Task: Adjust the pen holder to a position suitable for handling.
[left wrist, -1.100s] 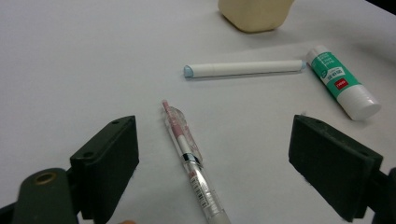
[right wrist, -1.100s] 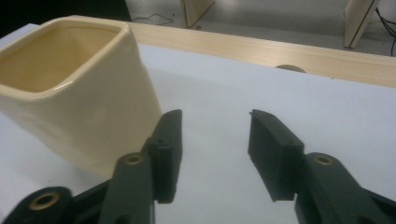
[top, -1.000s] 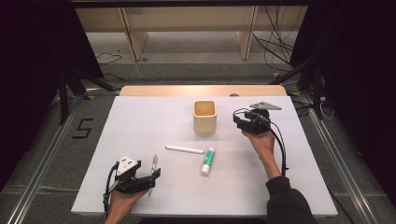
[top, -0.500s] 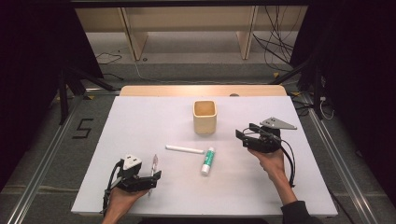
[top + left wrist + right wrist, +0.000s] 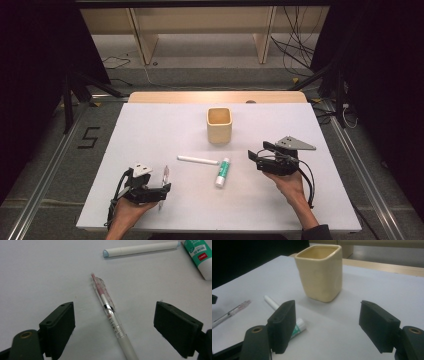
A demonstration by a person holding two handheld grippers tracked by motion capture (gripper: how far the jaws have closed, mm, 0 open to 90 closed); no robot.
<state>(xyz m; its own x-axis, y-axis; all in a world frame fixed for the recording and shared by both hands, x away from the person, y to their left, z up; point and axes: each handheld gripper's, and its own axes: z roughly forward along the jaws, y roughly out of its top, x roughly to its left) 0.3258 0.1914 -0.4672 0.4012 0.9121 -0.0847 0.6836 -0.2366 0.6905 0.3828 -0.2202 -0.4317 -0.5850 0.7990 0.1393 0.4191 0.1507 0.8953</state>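
1. Cup [image 5: 219,125]: we take this cream, square-mouthed cup as our landmark. It stands upright on the white table [image 5: 150,130], past the table's middle toward the far edge. In the right gripper view [image 5: 320,272] it looks empty as far as we can see inside.

2. White stick [image 5: 197,160]: lies flat, nearer to us than the cup and a little to its left. In the left gripper view [image 5: 141,248] it shows a pale blue end cap.

3. Glue stick [image 5: 223,172]: white and green, lies flat almost straight in front of the cup on our side, just beside the right end of the white stick. We cannot tell whether the two touch.

4. Pen [image 5: 164,179]: clear barrel with pink inside, lies flat well to the left of the cup, near the front edge. In the left gripper view [image 5: 112,320] it lies between the jaws, touched by neither.

5. Left gripper [image 5: 161,191]: we hold it low over the table, front left of the cup, well apart from it. Its jaws stand wide around the pen without pressing on it.

6. Right gripper [image 5: 254,156]: we hold it to the right of the cup and somewhat nearer to us, pointing back toward cup and glue stick. Its jaws have just been opening and stand wide, with nothing between them.
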